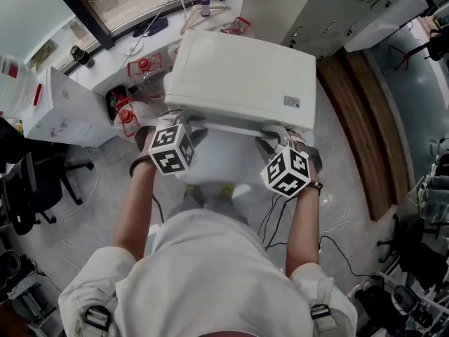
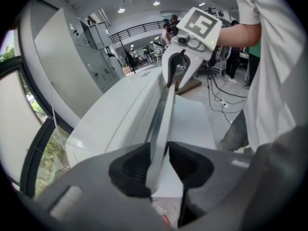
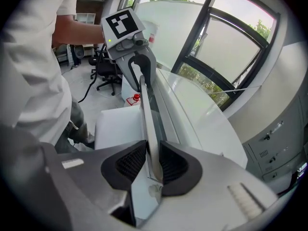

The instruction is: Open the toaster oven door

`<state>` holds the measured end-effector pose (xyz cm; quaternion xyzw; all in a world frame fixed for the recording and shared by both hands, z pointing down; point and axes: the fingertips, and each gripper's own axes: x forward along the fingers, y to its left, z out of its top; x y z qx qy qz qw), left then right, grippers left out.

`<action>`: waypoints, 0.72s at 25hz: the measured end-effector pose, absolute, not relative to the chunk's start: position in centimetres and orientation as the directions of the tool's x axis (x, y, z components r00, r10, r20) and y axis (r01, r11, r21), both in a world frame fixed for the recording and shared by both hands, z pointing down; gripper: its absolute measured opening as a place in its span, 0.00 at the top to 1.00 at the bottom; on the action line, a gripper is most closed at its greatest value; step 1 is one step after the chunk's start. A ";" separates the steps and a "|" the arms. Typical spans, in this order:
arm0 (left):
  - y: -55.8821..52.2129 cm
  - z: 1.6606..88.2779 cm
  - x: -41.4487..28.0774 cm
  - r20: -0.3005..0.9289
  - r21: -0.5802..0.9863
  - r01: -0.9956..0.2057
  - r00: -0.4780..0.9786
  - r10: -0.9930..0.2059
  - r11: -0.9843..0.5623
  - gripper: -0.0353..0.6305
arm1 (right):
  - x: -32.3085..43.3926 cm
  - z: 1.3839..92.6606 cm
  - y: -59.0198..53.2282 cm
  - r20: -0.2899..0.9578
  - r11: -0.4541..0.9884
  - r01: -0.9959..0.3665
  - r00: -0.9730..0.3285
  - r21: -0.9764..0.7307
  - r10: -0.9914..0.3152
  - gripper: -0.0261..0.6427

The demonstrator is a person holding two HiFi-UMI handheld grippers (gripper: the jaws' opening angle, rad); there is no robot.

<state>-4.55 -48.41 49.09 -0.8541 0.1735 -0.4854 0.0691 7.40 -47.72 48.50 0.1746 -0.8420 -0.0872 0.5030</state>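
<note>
Closest in the head view: white shirt (image 1: 210,272) and two bare forearms reaching ahead and down. At the end of the left forearm, left hand-held gripper (image 2: 159,161), closed on the toaster oven's handle (image 2: 165,107), dark pads pressed to both faces of the long flat bar. Likewise right hand-held gripper (image 3: 153,163) at the bar's other end: only a narrow gap, filled by the metal, pads tight on either side. Left marker cube (image 1: 170,148) and right marker cube (image 1: 286,171) riding on top, well apart. Toaster oven (image 1: 242,76), a white box, straight ahead below the person, just beyond both grippers and near the window-side counter (image 1: 165,44) with red-capped bottles (image 1: 142,67). Handle stretched across the oven's near front edge, from one gripper to the other. Dark door glass (image 3: 155,97) just beside the bar. How far the door is swung down: cannot tell.
</note>
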 end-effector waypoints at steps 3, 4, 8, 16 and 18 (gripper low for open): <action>-48.5 49.3 -4.3 0.811 -0.285 -0.215 0.465 -0.355 -0.934 0.77 | 7.5 48.7 -47.9 0.827 0.930 -0.207 -0.427 0.305 -0.366 0.85; -48.6 49.3 -4.4 0.812 -0.285 -0.213 0.464 -0.353 -0.935 0.77 | 7.4 48.7 -47.9 0.828 0.931 -0.207 -0.427 0.302 -0.364 0.85; -48.2 49.3 -4.6 0.809 -0.287 -0.207 0.470 -0.352 -0.935 0.78 | 7.2 48.6 -47.6 0.829 0.931 -0.211 -0.427 0.298 -0.362 0.85; -47.0 49.6 -4.8 0.800 -0.289 -0.197 0.488 -0.349 -0.937 0.79 | 7.1 49.0 -46.5 0.824 0.916 -0.242 -0.406 0.320 -0.395 0.84; -46.4 49.7 -4.8 0.800 -0.289 -0.191 0.491 -0.346 -0.938 0.79 | 7.1 49.2 -45.9 0.826 0.914 -0.248 -0.398 0.321 -0.398 0.84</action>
